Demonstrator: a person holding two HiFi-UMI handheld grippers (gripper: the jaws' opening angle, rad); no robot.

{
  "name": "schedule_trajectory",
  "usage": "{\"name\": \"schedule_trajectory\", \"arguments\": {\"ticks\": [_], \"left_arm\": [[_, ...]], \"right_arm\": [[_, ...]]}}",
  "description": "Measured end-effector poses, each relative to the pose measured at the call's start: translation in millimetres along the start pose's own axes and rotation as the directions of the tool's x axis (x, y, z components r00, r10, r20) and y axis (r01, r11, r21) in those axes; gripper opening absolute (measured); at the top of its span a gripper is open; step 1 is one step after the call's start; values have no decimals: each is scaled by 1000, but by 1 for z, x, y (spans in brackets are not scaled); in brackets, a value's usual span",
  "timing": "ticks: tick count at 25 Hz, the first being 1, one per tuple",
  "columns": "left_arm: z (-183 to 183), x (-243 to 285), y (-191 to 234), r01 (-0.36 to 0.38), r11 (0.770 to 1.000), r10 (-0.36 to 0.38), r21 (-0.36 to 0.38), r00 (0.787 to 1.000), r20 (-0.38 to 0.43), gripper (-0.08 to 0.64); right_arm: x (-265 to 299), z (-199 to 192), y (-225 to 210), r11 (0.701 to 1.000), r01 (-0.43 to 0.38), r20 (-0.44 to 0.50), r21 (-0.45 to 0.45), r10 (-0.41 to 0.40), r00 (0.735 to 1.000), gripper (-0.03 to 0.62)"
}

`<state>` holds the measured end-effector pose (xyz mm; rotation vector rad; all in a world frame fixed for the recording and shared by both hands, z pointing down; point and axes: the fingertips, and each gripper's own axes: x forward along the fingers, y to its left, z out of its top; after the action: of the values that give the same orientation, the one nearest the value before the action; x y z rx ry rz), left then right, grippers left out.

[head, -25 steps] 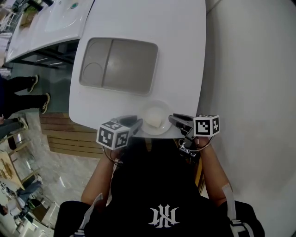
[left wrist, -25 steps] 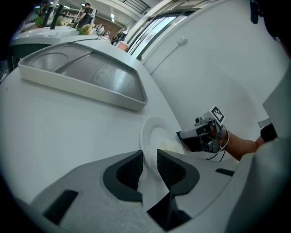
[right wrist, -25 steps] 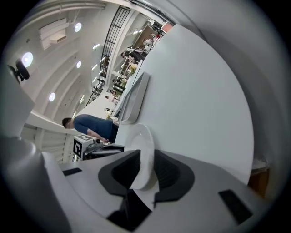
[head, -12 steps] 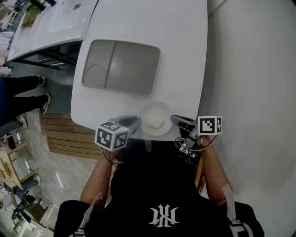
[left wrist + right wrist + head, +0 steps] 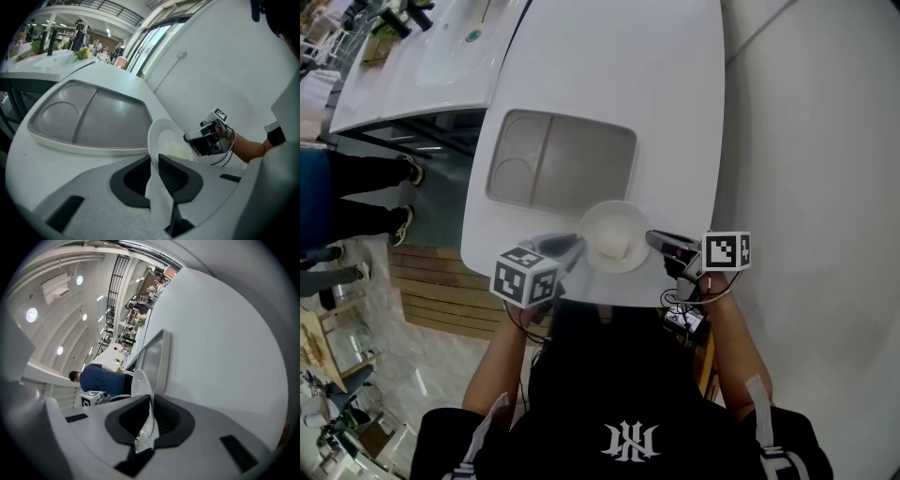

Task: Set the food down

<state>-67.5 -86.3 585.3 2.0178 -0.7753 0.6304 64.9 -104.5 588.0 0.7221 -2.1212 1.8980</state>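
A white plate [image 5: 602, 223] carries a pale block of food [image 5: 617, 247] and is held over the white table [image 5: 675, 112], just at the near rim of the grey tray [image 5: 562, 159]. My left gripper [image 5: 570, 249] is shut on the plate's left rim [image 5: 157, 136]. My right gripper [image 5: 652, 238] is shut on the right rim [image 5: 139, 380]. In the left gripper view the food [image 5: 176, 151] lies on the plate and the right gripper [image 5: 187, 137] shows beyond it. Whether the plate touches the table I cannot tell.
The grey tray [image 5: 89, 117] has a round well and a large flat compartment, both empty. A second white table [image 5: 441, 47] with greenery stands at far left. People stand beside it on the floor [image 5: 356, 187]. A white wall [image 5: 825, 187] runs along the right.
The plate and both grippers have moved forward from the table's near edge to the tray's near rim. The table edge now sits behind the plate.
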Motion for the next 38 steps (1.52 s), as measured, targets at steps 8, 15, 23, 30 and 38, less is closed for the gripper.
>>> {"name": "schedule_trajectory", "arguments": {"ticks": [8, 15, 23, 30, 38], "left_arm": [[40, -11, 32, -34, 999, 33, 28, 999, 20, 51], [67, -10, 78, -79, 996, 79, 40, 997, 21, 51], [80, -3, 122, -112, 993, 111, 44, 994, 4, 52], [84, -2, 131, -149, 983, 155, 103, 987, -46, 52], [79, 3, 135, -190, 960, 218, 205, 969, -120, 54]], "right_arm": [[28, 46, 18, 999, -6, 18, -32, 7, 1000, 25], [67, 87, 22, 998, 15, 16, -68, -14, 1000, 25], [105, 115, 18, 988, 85, 12, -127, -84, 996, 25], [118, 122, 12, 967, 165, 10, -195, -167, 986, 25], [125, 125, 7, 910, 257, 20, -324, -265, 964, 25]]}}
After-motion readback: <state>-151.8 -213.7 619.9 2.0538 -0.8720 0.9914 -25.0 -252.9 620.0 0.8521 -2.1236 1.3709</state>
